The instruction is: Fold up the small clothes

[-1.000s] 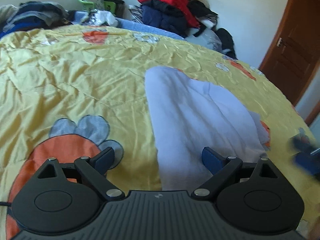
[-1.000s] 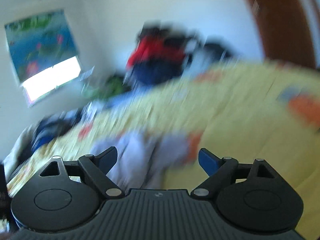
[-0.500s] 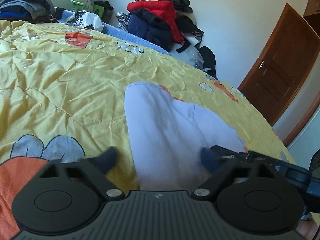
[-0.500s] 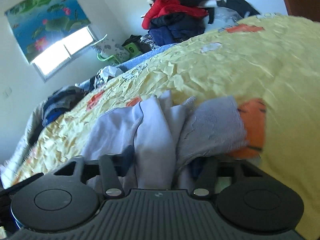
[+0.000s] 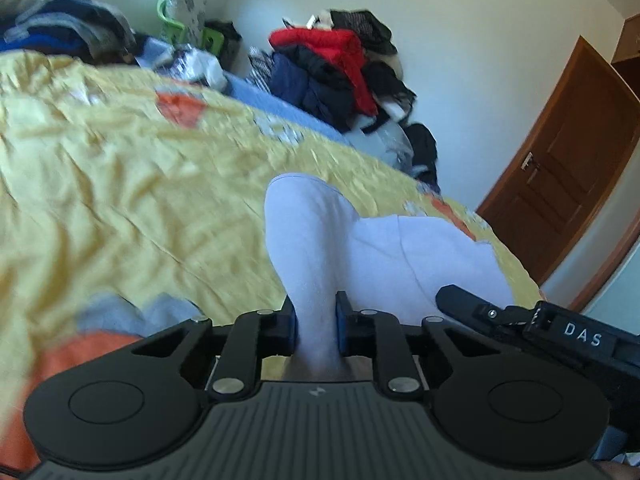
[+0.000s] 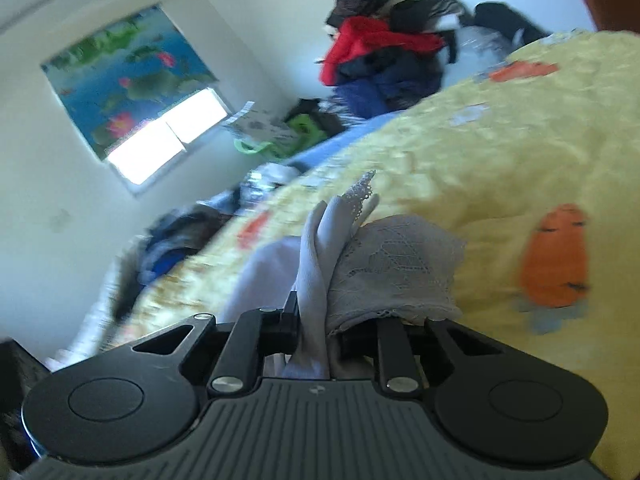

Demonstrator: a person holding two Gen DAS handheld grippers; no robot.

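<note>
A small white garment (image 5: 380, 252) lies on the yellow quilt (image 5: 140, 184). My left gripper (image 5: 316, 320) is closing, and its blue pads pinch a raised fold at the garment's near edge. In the right wrist view the same garment (image 6: 392, 264) shows a lace trim and is bunched up. My right gripper (image 6: 316, 322) is closing too, with a gathered fold pressed between its jaws. One of its black fingers (image 5: 460, 300) reaches in from the right in the left wrist view, close beside the left gripper.
The quilt (image 6: 500, 168) has orange carrot prints (image 6: 556, 256). Beyond the bed's far edge a pile of red and dark clothes (image 5: 332, 68) leans on the wall. More clothes (image 5: 60, 28) sit at the far left. A brown door (image 5: 568, 184) stands right.
Both grippers went from wide open to pinched on the white garment. The left one has lifted a fold slightly. The right one swung in from a blurred sweep to the garment's lace side.
</note>
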